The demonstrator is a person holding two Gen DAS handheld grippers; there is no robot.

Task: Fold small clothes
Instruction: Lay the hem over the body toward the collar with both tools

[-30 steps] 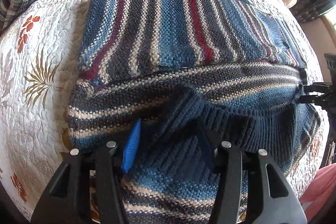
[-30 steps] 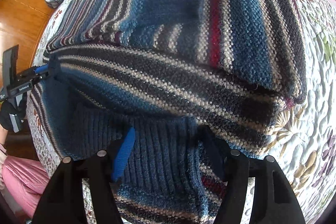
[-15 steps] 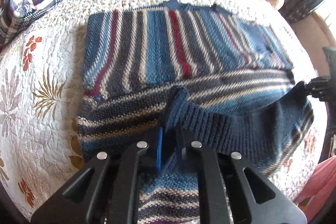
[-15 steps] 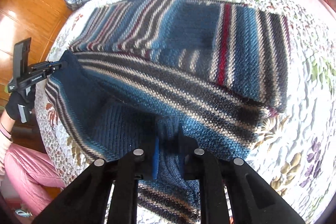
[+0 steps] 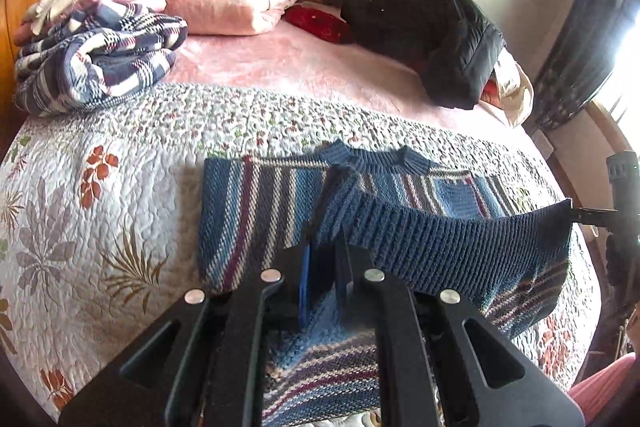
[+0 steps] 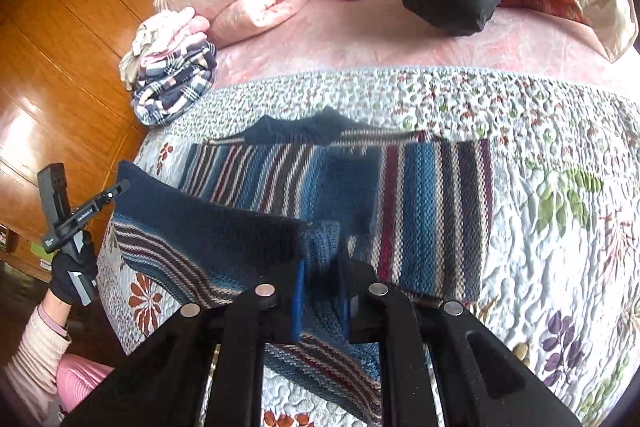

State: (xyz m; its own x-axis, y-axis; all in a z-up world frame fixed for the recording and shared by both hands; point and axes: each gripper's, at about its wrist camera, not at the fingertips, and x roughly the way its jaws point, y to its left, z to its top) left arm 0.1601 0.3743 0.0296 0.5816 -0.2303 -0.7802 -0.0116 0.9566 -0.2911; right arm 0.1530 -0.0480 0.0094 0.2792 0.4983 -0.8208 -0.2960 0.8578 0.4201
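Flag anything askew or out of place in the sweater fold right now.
Nothing damaged or spilled. The striped sweater is mid-fold: its ribbed hem hangs lifted between the left gripper and right gripper, both shut on it. It sags unevenly, expected at this stage. The clothes pile looks loosely stacked.

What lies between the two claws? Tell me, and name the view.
Only the sweater's ribbed hem, stretched from the left claw to the right claw, both clamped on it. The left wrist view shows the whole span.

Blue striped knit sweater (image 5: 256,211), collar end flat on the quilt, ribbed hem lifted taut above it
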